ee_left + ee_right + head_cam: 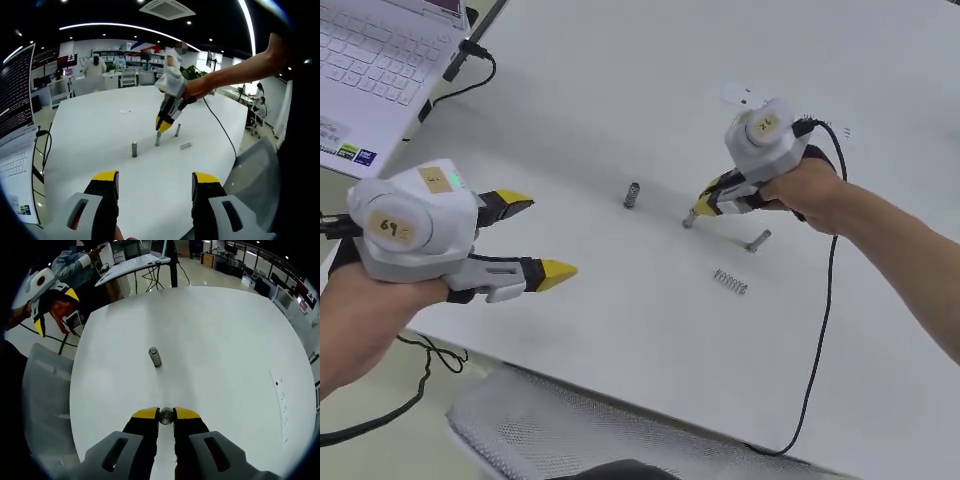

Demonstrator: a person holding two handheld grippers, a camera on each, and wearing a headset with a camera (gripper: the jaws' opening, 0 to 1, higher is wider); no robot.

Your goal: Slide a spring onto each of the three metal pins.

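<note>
"White table [620, 80], three metal pins. Where is the right gripper [701, 210]?"
"At the middle pin [689, 221], jaws pinched on a spring [166, 416] at its top."
"The other pins?"
"Left of the middle pin stands a sprung pin [632, 195]. Right of it is a bare pin [758, 240]. A loose spring [730, 282] lies flat, right of the middle pin and nearer the person."
"The left gripper [542, 236]?"
"Well left of the middle pin, jaws apart, holding nothing."
</note>
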